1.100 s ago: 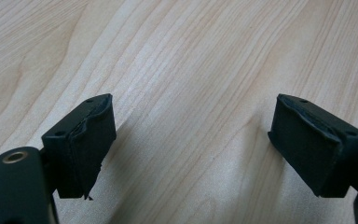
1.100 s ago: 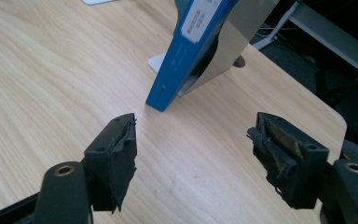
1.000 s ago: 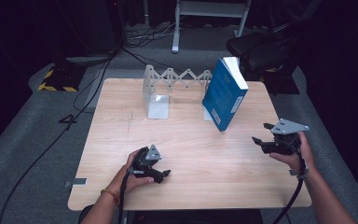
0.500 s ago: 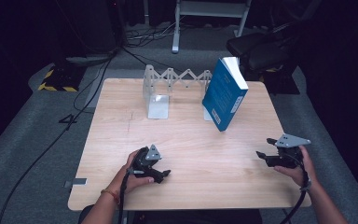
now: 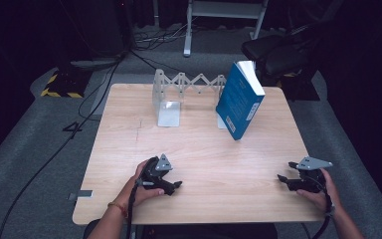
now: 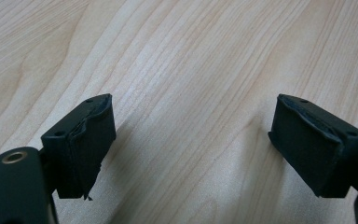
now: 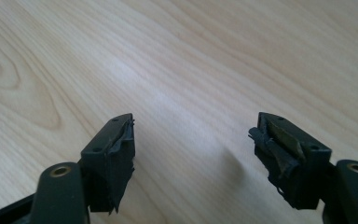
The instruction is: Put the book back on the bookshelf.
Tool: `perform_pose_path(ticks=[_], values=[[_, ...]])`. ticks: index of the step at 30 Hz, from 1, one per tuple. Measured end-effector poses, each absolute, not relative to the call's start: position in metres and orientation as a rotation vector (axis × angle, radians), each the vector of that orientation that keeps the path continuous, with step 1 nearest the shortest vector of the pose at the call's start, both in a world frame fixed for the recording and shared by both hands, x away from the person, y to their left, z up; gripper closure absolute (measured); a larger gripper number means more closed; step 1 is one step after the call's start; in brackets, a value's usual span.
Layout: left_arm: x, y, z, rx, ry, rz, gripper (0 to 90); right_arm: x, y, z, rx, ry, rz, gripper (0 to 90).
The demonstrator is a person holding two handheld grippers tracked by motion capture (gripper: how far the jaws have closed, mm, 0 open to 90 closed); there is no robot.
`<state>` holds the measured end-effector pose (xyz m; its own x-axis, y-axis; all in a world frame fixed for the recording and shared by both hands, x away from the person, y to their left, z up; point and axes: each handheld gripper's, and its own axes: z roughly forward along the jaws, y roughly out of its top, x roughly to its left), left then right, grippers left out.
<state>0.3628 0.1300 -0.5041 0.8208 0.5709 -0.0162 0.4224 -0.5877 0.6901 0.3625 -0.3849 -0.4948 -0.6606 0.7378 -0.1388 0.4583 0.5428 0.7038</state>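
Cut off at the bottom edge: both forearms. Hidden behind the leaning blue book (image 5: 239, 99): the far end of the metal rack (image 5: 179, 89).

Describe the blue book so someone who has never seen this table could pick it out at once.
Start at the light wooden table and look to its far edge, where a grey zigzag folding metal book rack stands. At the rack's right end a thick blue paperback book leans, tilted with its white page edges facing up and right. It is the only blue thing on the table, and the tallest.
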Motion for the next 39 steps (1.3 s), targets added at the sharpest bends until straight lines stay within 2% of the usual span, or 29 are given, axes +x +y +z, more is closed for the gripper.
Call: perform_pose_path(ticks=[6,39], values=[[0.363,0.13,-0.504,2.286,0.725,0.27,14.7,0.357,-0.399,-0.504,1.106,2.331,1.045,26.9],[0.363,0.13,-0.504,2.286,0.725,0.269,14.5,0.357,-0.401,-0.504,1.142,2.311,1.031,23.4]])
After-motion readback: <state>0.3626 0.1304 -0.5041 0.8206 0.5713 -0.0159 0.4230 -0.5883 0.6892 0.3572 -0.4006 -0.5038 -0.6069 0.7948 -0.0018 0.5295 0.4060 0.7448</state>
